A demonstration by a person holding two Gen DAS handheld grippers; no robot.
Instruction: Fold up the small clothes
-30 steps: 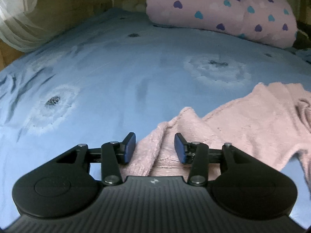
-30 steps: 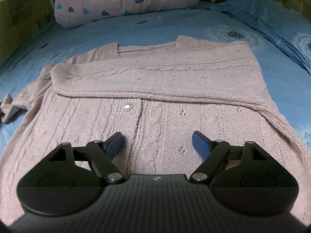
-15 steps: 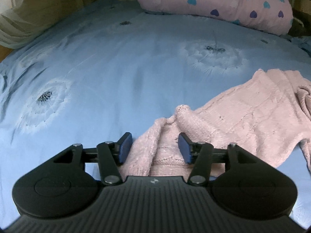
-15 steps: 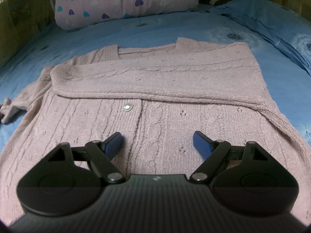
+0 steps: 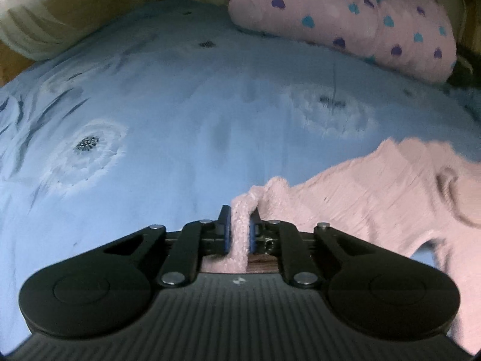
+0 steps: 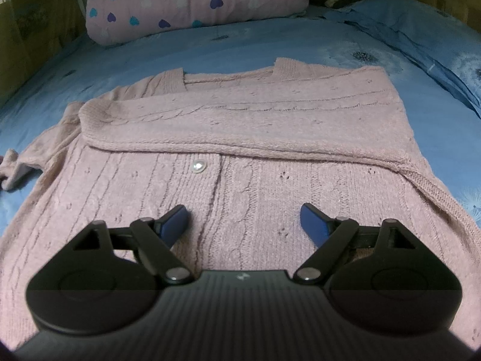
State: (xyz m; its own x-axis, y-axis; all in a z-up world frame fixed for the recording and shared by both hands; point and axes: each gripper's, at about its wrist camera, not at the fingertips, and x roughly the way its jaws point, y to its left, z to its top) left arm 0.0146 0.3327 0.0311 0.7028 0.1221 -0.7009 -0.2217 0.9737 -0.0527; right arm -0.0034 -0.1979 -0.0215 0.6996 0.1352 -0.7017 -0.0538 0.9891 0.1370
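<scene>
A pink knit cardigan (image 6: 240, 138) lies flat on the blue bedsheet (image 6: 210, 45), one sleeve folded across its chest above a pearl button (image 6: 198, 166). My right gripper (image 6: 245, 221) is open and empty, just above the cardigan's lower front. In the left wrist view my left gripper (image 5: 239, 230) is shut on the cuff of the other sleeve (image 5: 375, 186), which stretches away to the right over the sheet (image 5: 180, 120). That cuff shows at the far left of the right wrist view (image 6: 13, 170).
A pink pillow with blue and purple hearts (image 6: 192, 3) lies at the head of the bed, also in the left wrist view (image 5: 345, 21). A blue pillow (image 6: 421, 33) sits at the right. A white curtain (image 5: 27, 9) hangs at the left.
My left gripper has closed on the sleeve cuff that lay between its open fingers. The right gripper has stayed in place, open.
</scene>
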